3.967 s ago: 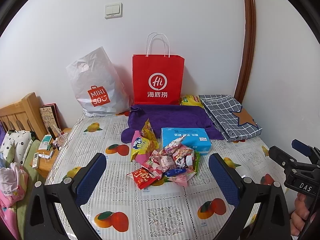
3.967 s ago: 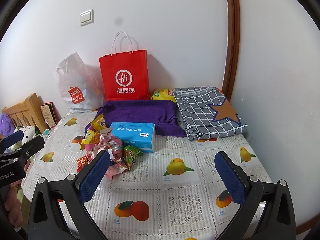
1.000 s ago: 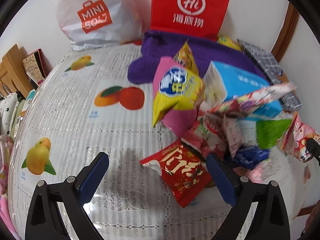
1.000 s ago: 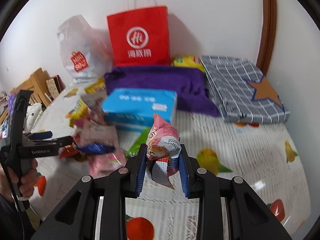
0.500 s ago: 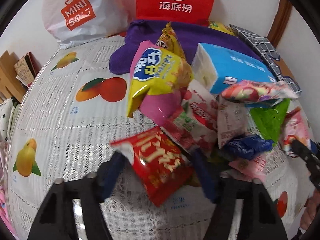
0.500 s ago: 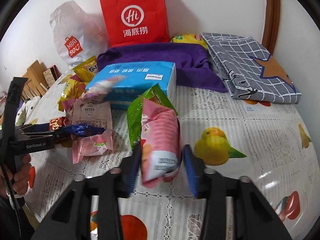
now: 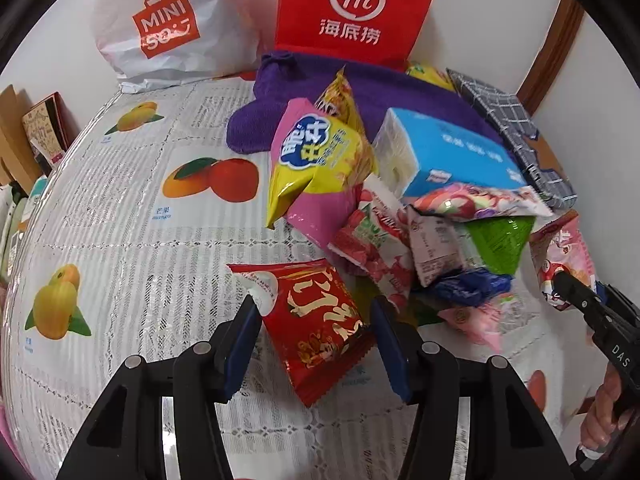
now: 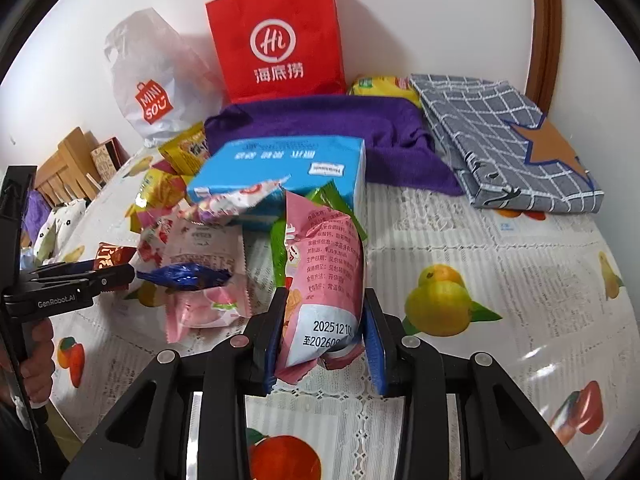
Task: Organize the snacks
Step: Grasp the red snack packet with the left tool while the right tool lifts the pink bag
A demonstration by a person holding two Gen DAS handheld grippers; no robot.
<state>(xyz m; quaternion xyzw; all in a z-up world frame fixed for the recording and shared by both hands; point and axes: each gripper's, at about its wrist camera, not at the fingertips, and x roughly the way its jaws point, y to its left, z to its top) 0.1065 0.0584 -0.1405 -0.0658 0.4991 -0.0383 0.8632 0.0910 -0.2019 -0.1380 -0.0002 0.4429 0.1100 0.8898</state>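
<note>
Snacks (image 7: 404, 220) piled on worktop (image 7: 132, 240); red packet (image 7: 320, 320) bracketed by closing left gripper (image 7: 316, 334); pink packet (image 8: 324, 280) pinched by closing right gripper (image 8: 326, 334).

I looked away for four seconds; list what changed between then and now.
Both came down to the pile. Left hand-held gripper is closing around the red foil snack packet; right hand-held gripper is closing on the pink snack pouch. Blue tissue box, red paper bag unmoved.

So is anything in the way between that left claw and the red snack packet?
Nothing visible. The red packet already lies between the fingers of the left gripper, whose jaws are closing on it. It sits at the near edge of the snack pile, and no other packet lies over the part between the fingers.
</note>
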